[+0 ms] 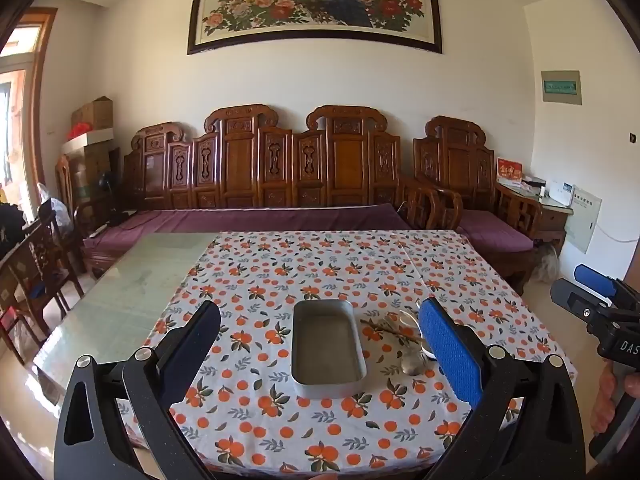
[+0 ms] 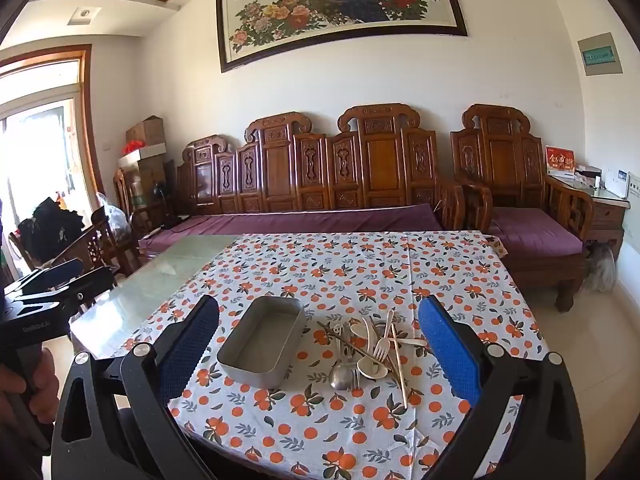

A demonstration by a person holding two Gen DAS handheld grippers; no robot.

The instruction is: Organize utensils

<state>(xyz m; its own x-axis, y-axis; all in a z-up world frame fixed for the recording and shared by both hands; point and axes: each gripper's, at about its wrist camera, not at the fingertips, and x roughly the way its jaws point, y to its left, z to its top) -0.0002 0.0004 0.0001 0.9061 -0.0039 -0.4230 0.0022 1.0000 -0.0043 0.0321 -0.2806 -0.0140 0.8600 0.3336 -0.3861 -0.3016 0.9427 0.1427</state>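
Note:
An empty grey metal tray (image 1: 328,350) (image 2: 264,342) sits on the orange-print tablecloth (image 1: 320,272) (image 2: 360,268). To its right lies a pile of utensils (image 2: 372,350) (image 1: 404,332): a metal spoon (image 2: 341,376), white plastic spoons and a fork (image 2: 380,350), and chopsticks (image 2: 400,368). My left gripper (image 1: 320,344) is open and empty, held in front of the tray. My right gripper (image 2: 320,344) is open and empty, in front of the tray and pile. Each gripper shows at the edge of the other's view: the right one (image 1: 596,292), the left one (image 2: 52,280).
The cloth covers the right part of a glass-topped table (image 1: 132,292) (image 2: 176,268). A carved wooden sofa with purple cushions (image 1: 260,216) stands behind it. Wooden chairs (image 1: 36,272) stand at the left. A side table (image 2: 608,200) stands at the far right.

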